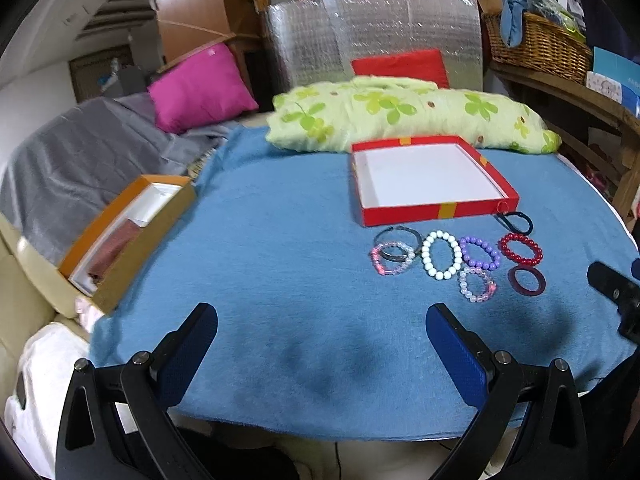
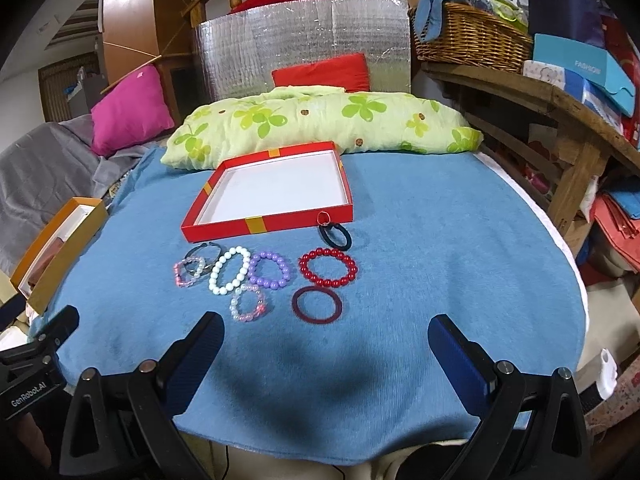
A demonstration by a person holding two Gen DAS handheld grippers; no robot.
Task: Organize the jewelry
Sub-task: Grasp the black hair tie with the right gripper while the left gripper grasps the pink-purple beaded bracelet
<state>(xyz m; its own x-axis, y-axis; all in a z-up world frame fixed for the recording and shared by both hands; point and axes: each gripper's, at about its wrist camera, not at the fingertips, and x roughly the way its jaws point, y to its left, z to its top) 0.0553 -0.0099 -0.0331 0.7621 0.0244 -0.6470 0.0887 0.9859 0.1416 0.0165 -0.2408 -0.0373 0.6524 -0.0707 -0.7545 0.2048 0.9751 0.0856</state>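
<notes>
Not started: both grippers, left gripper (image 1: 322,330) and right gripper (image 2: 326,340), spread and holding nothing, bracelets (image 2: 328,267) loose beside red tray (image 2: 224,234); next, pinching one bead strand.

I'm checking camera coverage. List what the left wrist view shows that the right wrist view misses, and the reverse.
Only the left wrist view: the inside of the orange box, with white lining and a dark red item, and part of the right hand-held gripper at its right edge. Only the right wrist view: the teal carton on the shelf. Both: the red tray, eight rings of jewelry including the white bracelet and red bracelet, blue cloth.
</notes>
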